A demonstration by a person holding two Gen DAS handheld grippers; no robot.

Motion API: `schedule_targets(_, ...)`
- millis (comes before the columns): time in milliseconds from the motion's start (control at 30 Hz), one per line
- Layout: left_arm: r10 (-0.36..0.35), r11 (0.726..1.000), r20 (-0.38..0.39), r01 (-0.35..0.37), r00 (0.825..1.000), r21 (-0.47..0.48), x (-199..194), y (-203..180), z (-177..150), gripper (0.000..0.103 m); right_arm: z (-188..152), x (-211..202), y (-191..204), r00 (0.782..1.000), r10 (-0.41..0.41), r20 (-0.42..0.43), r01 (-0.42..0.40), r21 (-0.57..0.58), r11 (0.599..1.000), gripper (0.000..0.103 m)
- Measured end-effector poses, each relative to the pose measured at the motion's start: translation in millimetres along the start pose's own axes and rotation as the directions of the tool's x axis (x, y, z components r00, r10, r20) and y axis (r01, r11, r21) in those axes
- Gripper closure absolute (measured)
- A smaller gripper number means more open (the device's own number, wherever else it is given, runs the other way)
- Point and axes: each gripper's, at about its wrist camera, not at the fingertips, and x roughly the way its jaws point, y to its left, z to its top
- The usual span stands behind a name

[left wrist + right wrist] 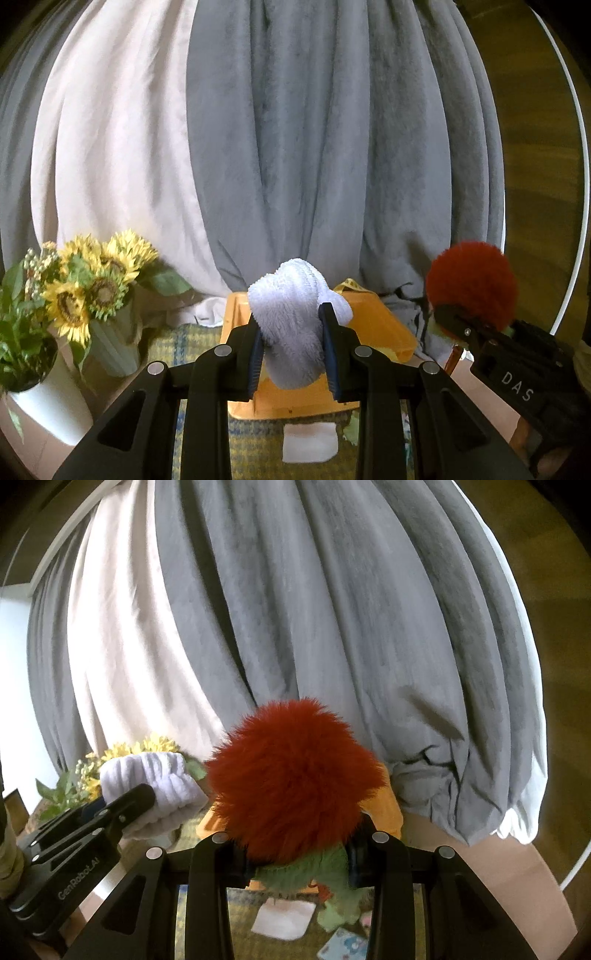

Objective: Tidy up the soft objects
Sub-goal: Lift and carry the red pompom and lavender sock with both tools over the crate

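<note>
Currently, carry step: left gripper (293,338) clamps the white fleecy cloth (295,314); right gripper (297,853) is closed on the red-tufted plush toy (295,775). Both are held above the orange bin (373,321). Next, likely: lower, release inside.

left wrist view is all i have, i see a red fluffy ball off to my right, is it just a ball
Observer: No. The red pompom tops a green plush body, gripped by the right gripper.
Operator: anything left on the mat i cant see
Observer: A small patterned cloth with blue figures lies beside a white folded cloth.
Operator: does my white towel look secure from there
Observer: Yes, the left gripper clamps the fluffy white towel, which bulges out beyond it.
</note>
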Motion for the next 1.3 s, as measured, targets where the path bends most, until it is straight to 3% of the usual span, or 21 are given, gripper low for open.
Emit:
schedule_targets(567,-0.011,0.999,-0.015,0.012,1.0,0.049,69,-5,21,0.075,24,69,-19,0.999,-0.011,-0.048,0.011,-0.01,1.0,0.066)
schedule_targets(833,-0.005,0.995,-0.085,0.013,0.996,0.099,119,-3,27,0.075,36,120,-27,0.991,0.0,-0.134,-0.002,-0.021,1.0,0.066)
schedule_targets(1033,-0.004,0.991,-0.19,0.029,0.982,0.127,162,1,23,0.075,38,164,-32,0.965,0.014,-0.263,-0.022,-0.03,0.999,0.066)
schedule_targets(1300,0.006,0.986,-0.316,0.047,0.949,0.161,208,6,6,0.075,18,217,-43,0.899,0.002,-0.438,-0.017,-0.031,0.999,0.066)
